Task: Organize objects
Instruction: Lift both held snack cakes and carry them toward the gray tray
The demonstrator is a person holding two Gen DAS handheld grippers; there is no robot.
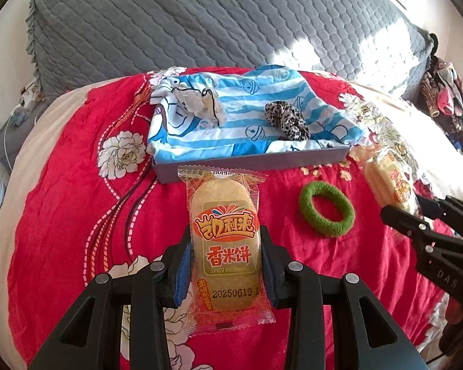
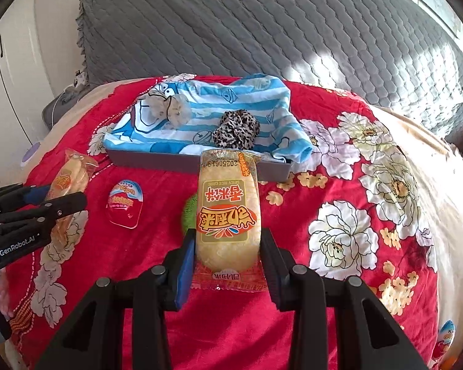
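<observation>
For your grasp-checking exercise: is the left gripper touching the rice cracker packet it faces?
Touching. In the left wrist view, both blue pads press the sides of the rice cracker packet; the left gripper is shut on it.

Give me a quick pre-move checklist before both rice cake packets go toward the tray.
1. Left gripper shut on its rice cake packet: ok.
2. Right gripper shut on the second packet: ok.
3. Gray tray in view ahead: ok.
4. Free room on the striped cloth between the white scrunchie and the leopard scrunchie: ok.
5. Green hair tie apart from the left gripper: ok.
6. Grip firmness: cannot tell.
</observation>
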